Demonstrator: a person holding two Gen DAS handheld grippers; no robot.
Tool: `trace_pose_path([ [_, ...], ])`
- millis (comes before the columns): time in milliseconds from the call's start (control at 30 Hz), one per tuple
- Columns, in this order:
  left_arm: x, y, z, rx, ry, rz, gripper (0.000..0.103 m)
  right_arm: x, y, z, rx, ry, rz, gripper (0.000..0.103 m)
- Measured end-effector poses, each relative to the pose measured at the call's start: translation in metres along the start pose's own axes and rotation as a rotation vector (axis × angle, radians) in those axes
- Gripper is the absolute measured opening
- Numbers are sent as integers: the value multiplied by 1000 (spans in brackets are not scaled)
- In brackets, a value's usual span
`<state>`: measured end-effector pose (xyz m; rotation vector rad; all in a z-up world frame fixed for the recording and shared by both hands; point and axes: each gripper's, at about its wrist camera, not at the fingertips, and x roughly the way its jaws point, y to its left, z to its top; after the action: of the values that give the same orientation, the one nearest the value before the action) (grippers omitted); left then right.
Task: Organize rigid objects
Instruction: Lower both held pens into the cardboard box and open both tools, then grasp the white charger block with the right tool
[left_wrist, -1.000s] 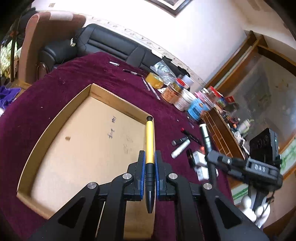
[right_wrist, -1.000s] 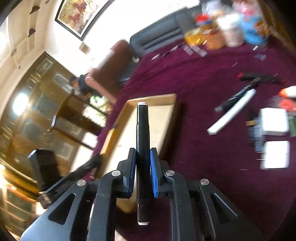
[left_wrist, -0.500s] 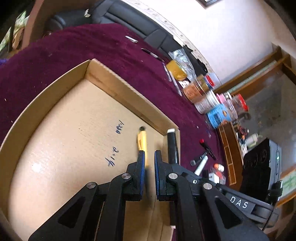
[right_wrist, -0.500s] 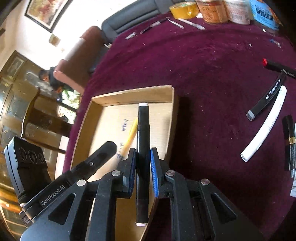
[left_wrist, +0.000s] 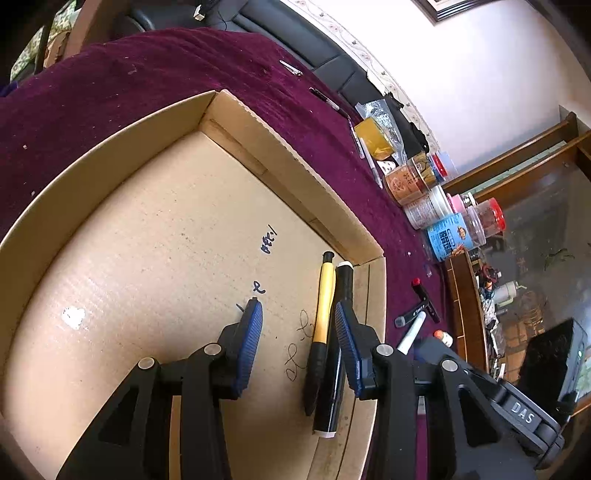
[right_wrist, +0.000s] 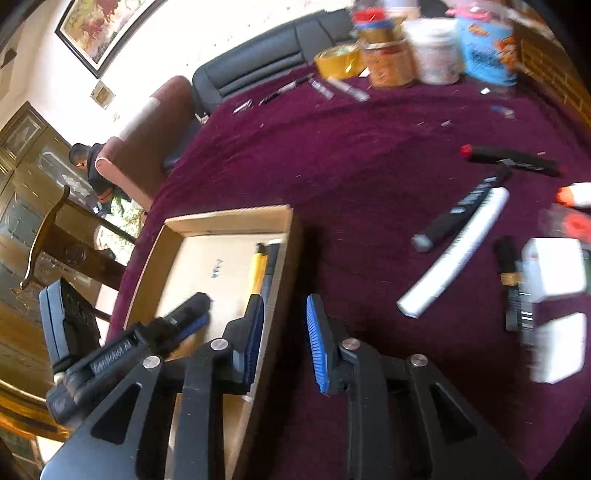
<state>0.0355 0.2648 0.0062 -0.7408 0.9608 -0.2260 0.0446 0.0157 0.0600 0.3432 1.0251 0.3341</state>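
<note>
The box (left_wrist: 110, 192) is a shallow open cardboard tray on the maroon cloth (left_wrist: 184, 66). Two things lie in it, side by side and touching, along its right wall: a yellow pen (left_wrist: 323, 306) with a black tip and a black marker (left_wrist: 338, 354) with white ends. Both lie flat on the box floor, ahead of and between the left gripper's (left_wrist: 298, 334) blue pads; the pen sits nearer the middle of the gap, the marker just inside the right pad. The left jaws are opening, moderately apart, and press on neither pen nor marker. Blue and black scribbles are written on the box floor ahead of the left jaws, too loose to read.

In the right wrist view the right gripper (right_wrist: 285, 325) hovers over the box's right wall, its jaws opening with a modest gap and nothing between the pads. The pen (right_wrist: 257, 271) and marker (right_wrist: 271, 266) lie in the box ahead of its left pad. Right of these jaws, on the cloth, lie a white tube (right_wrist: 458, 251), a black marker with white lettering (right_wrist: 461, 206) and a red-capped marker (right_wrist: 509, 160), all blurred. Jars (right_wrist: 436, 51) stand far ahead. The left gripper's body reads "GenRobot.AI"; the right one's reads "DAS".
</note>
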Motion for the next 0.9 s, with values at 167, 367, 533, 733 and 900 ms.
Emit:
trace_pose_path([
  [167, -8, -1, -11, 9, -2, 2, 38, -52, -38, -20, -24, -73, -71, 21],
  [367, -14, -10, -16, 54, -14, 20, 47, -119, -95, -42, -34, -187, -247, 21],
  [533, -40, -31, -31, 89, -27, -5, 47, -183, -113, -67, -93, -395, -415, 74],
  [733, -83, -98, -91, 309, -97, 21, 61, -176, -173, -66, 68, -280, -314, 99],
  [900, -79, -127, -137, 441, -91, 120, 62, -154, -165, -72, 27, -245, -318, 99],
])
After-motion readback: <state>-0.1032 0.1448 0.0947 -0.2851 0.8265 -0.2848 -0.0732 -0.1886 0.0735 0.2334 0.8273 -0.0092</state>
